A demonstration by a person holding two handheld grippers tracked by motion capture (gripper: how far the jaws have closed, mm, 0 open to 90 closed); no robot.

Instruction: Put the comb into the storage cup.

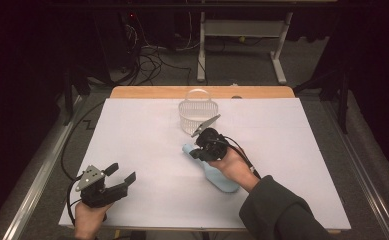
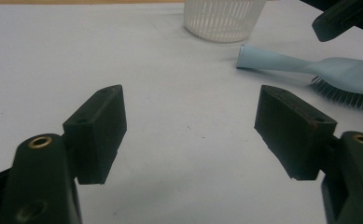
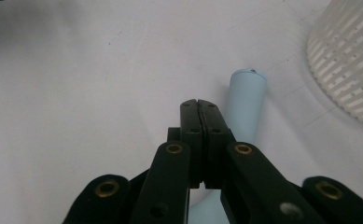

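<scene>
Right gripper [image 3: 198, 105]: fingers pressed together, empty, over the brush [image 3: 245, 100] handle.
Left gripper [image 2: 188, 135]: fingers wide, brush ahead-right.
Basket [image 1: 198, 116]: beyond the right fingers.

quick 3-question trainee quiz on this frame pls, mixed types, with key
1. True or false: the right hand-held gripper has its jaws pressed together, empty, above the light blue brush.
2. Multiple choice: the left hand-held gripper is A) open over bare table, B) shut on the brush, C) inside the white basket.
3. Fill in: the brush handle's end points toward the ____.

Key: 1 true; 2 A; 3 basket.
</scene>
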